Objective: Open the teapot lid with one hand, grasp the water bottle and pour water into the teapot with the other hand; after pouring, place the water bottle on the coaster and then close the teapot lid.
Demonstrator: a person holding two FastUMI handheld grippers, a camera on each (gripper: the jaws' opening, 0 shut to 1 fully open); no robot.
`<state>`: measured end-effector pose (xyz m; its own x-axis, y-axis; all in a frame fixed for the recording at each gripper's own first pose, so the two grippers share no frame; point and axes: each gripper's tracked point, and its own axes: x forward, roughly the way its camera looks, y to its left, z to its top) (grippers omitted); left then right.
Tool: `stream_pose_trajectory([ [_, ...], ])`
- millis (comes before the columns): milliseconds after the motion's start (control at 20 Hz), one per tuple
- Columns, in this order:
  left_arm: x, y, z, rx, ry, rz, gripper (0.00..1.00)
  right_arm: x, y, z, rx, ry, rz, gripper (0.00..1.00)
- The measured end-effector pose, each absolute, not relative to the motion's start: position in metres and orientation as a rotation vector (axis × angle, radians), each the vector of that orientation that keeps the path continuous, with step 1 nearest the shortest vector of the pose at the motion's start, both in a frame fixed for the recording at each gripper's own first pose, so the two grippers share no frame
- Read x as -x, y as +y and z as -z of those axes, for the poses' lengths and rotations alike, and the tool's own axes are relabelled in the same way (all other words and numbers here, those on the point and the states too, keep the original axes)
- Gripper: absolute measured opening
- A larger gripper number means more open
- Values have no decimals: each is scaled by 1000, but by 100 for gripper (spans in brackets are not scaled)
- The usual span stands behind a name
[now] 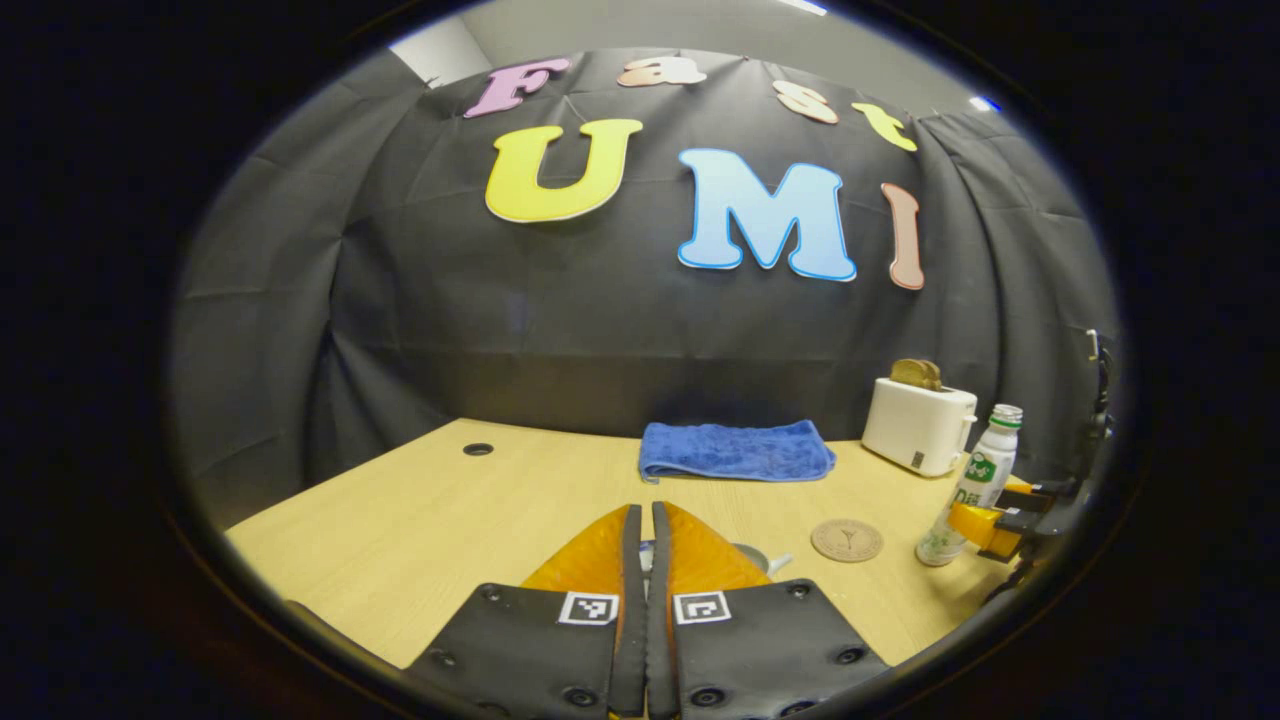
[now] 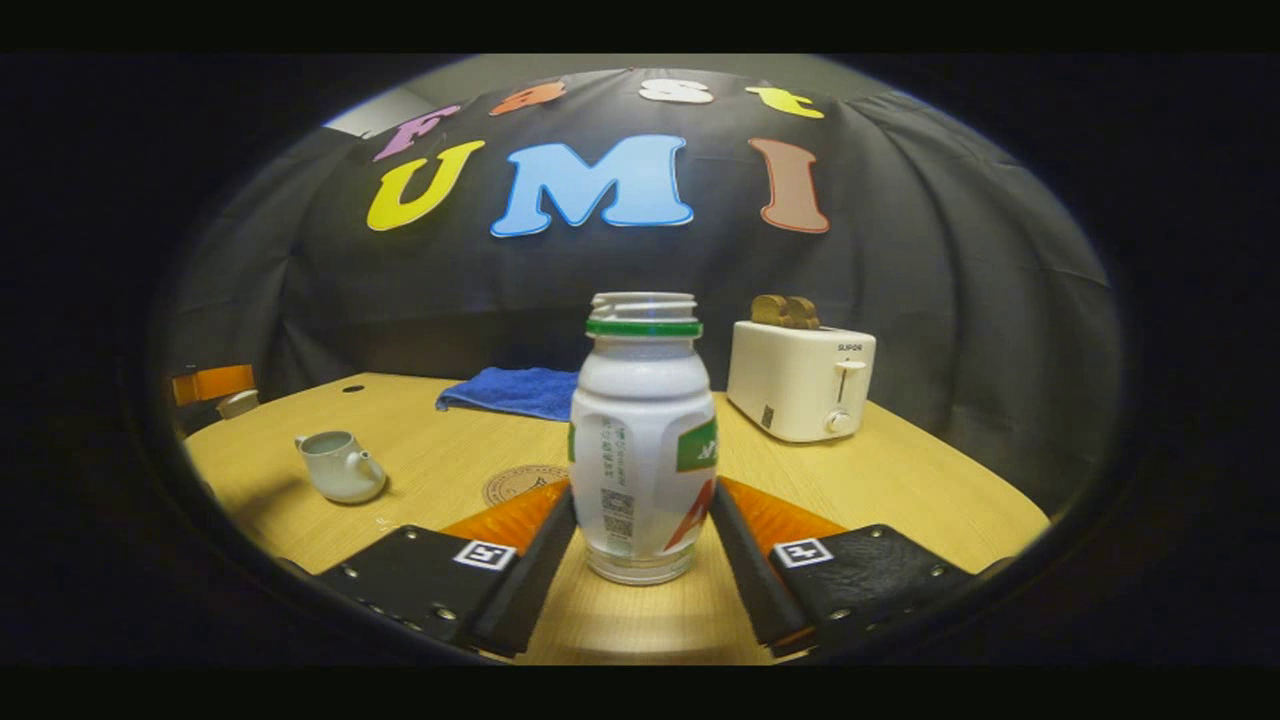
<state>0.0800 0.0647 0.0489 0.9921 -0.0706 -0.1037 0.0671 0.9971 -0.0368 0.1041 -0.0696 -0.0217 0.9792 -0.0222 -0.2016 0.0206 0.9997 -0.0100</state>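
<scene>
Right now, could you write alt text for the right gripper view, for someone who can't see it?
A capless white water bottle stands upright on a wooden table between the open fingers of the right hand-held gripper. Behind it lie a round coaster and a blue towel; a small teapot without its lid sits left, a white toaster right.

In the right gripper view, the white plastic water bottle (image 2: 642, 440) stands on the pale wooden table (image 2: 900, 490) between the right gripper (image 2: 640, 540) fingers; round cork coaster (image 2: 522, 483) just behind-left, small white teapot (image 2: 340, 466) farther left, folded blue towel (image 2: 512, 391) and white toaster (image 2: 800, 380) behind
</scene>
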Motion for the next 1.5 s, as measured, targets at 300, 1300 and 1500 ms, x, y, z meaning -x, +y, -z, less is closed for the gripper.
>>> stream_pose_trajectory([
  [300, -78, 70, -39, 53, 123, 76, 10, -104, -68, 20, 20, 213, 29, 73],
  [1300, -60, 128, -20, 86, 150, 19, 10, -138, 3, -23, 869, 184, 28, 72],
  [1500, -57, 137, -17, 93, 156, 9, 10, -144, 23, -32, 1042, 136, 8, 72],
])
